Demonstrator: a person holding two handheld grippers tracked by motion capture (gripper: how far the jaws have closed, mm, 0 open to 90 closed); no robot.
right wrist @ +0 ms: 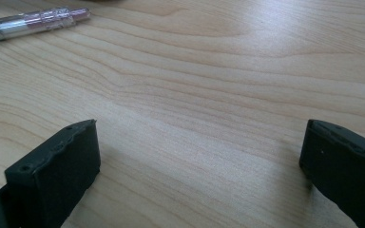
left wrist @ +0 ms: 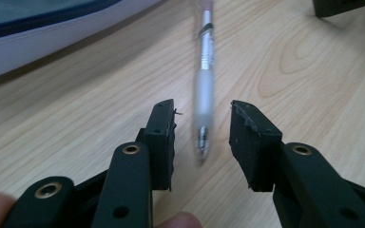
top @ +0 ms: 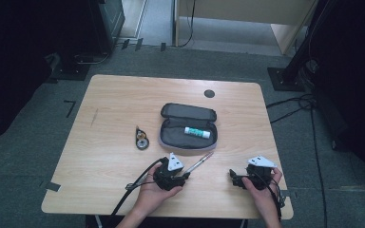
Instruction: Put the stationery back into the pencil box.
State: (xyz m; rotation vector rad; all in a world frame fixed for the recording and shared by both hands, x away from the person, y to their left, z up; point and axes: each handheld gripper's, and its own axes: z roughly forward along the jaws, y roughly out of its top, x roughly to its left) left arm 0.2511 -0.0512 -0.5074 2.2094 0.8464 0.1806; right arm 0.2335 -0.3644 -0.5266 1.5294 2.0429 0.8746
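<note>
The left gripper [left wrist: 202, 130] has its jaws spread either side of the pen [left wrist: 204, 90], pads not yet touching it. Light, stiff and slippery, the pen is probably best pinched at its frosted grip, just ahead.

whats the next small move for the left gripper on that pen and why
Probably close the left gripper onto the clear-barrelled pen: the pen lies between its black jaws on the light wooden table, with gaps on both sides, so nothing grips it yet.
</note>
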